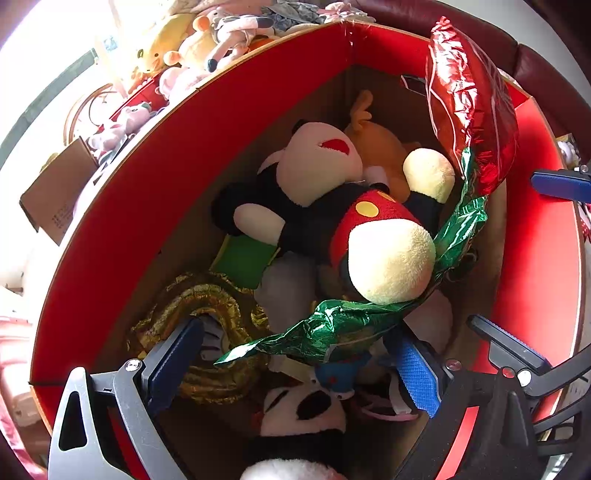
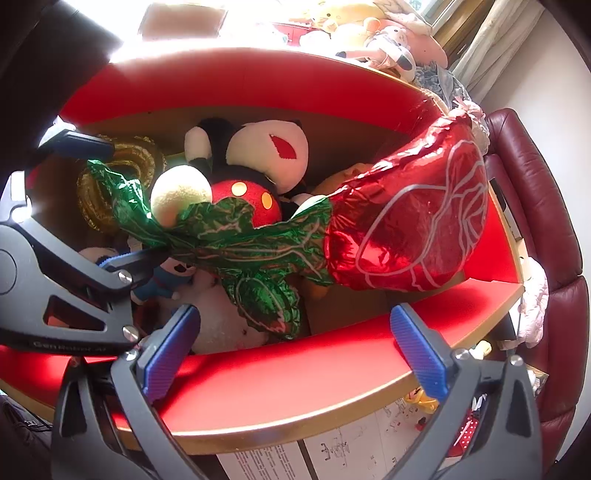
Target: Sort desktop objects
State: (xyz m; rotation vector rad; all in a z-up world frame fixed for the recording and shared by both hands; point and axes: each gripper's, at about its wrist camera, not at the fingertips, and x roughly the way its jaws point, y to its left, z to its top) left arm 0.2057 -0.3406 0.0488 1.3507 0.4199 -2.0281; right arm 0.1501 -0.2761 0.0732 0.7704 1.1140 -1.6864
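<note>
A foil rose balloon, red bloom (image 2: 417, 225) and green stem (image 2: 229, 236), lies across the open red-flapped cardboard box (image 2: 295, 376). In the left wrist view the bloom (image 1: 472, 110) rises at the far right and the stem (image 1: 343, 325) crosses between my fingers. My left gripper (image 1: 299, 365) is open over the box, its jaws wide around the stem's end, not closed on it. My right gripper (image 2: 295, 350) is open and empty above the box's near flap. A Mickey Mouse plush (image 1: 332, 199) lies inside the box.
The box also holds a gold foil balloon (image 1: 207, 317), an orange plush (image 1: 376, 140), a green item (image 1: 243, 258) and small dolls (image 1: 306, 406). A pile of plush toys (image 2: 380, 33) sits behind the box. A maroon sofa (image 2: 546, 221) stands at the right.
</note>
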